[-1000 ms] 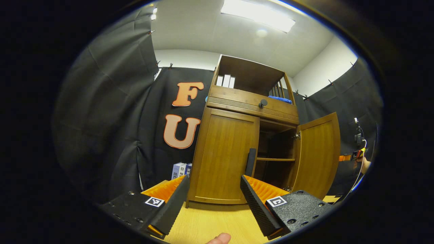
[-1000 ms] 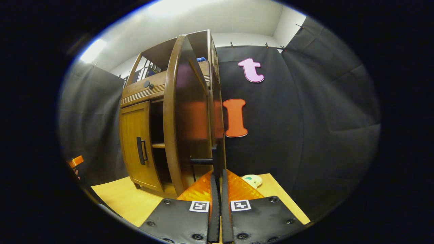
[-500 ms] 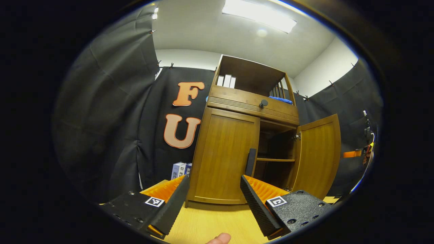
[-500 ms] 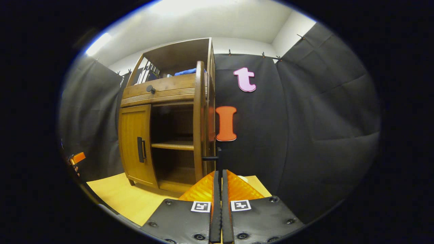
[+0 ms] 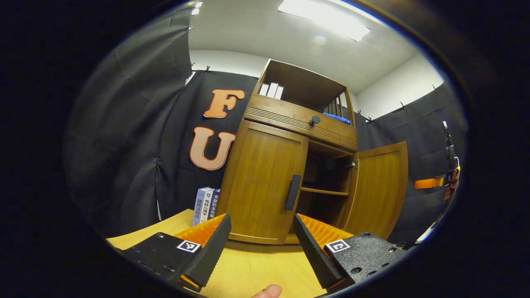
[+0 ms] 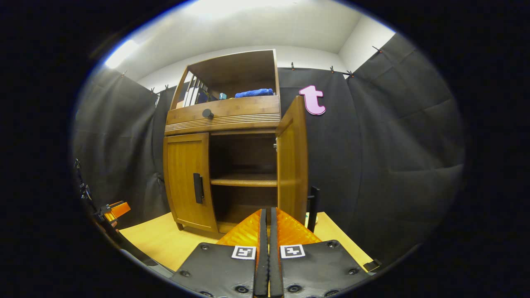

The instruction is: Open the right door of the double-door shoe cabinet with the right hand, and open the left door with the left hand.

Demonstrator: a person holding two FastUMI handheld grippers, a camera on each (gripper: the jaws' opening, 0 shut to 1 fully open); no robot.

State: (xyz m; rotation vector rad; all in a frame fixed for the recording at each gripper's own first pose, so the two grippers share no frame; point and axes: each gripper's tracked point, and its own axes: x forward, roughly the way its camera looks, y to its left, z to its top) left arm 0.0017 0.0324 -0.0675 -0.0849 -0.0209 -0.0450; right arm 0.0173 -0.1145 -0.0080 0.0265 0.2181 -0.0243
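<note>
The wooden shoe cabinet [image 5: 290,124] stands ahead on a light wooden surface. Its left door [image 5: 265,186] is closed, with a dark vertical handle [image 5: 292,192] at its right edge. My left gripper [image 5: 261,221] is open, short of that door and below the handle, touching nothing. The right door [image 6: 292,165] stands wide open, showing a shelf [image 6: 244,181] inside. My right gripper [image 6: 267,213] is shut with nothing between its fingers. The right door's dark handle [image 6: 314,207] hangs just right of the fingertips, apart from them.
Books [image 5: 205,205] stand against the cabinet's left side. A drawer with a round knob [image 5: 314,120] sits above the doors, and a blue cloth [image 6: 253,93] lies on the open top shelf. The other gripper shows far off at the right edge [image 5: 449,182] and at the left edge [image 6: 112,209].
The right door has swung wider open. The right gripper has come off its handle and drawn back, still shut. The left gripper has shifted, so the left door's handle now sits above its fingers.
</note>
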